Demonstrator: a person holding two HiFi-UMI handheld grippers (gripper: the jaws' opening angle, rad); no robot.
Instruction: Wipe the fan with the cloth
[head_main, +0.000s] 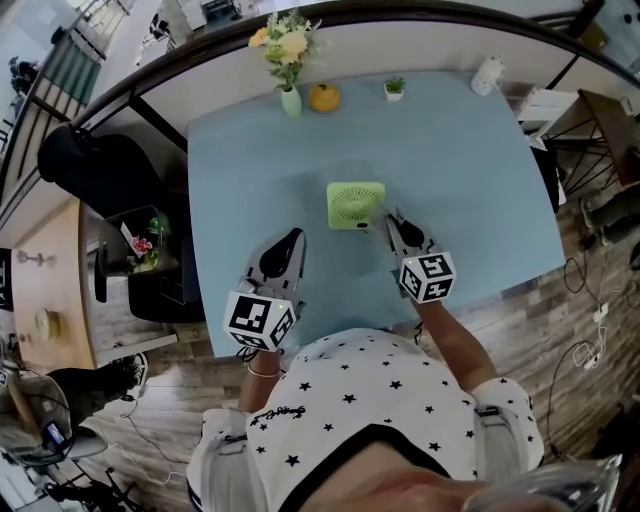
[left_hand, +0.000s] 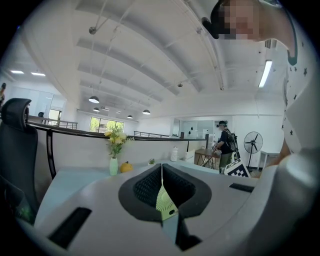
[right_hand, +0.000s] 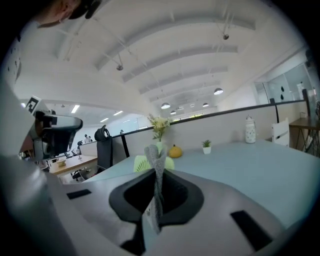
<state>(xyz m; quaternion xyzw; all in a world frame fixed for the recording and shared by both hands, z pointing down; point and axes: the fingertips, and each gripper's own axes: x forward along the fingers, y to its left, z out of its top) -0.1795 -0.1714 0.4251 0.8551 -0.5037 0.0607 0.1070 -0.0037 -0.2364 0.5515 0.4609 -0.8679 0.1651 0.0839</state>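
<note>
A: Loc of fan (head_main: 356, 205)?
B: Flat on table (head_main: 470, 170), approx mid, grille up.
A: R gripper (head_main: 393, 222)?
B: Clamped on grey cloth (right_hand: 156, 167); tip just beside fan's R edge.
A: L gripper (head_main: 294, 238)?
B: Jaws pressed together, nothing btwn. Near fan's lower-L corner, not touching.
A: Else?
B: Vase (head_main: 290, 100) w/ flowers at far edge.

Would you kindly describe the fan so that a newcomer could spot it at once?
Start at the pale blue table, near its middle, away from the flower vase at the far edge. The fan is the light green square with a round grille, close beside the right tongs.
</note>
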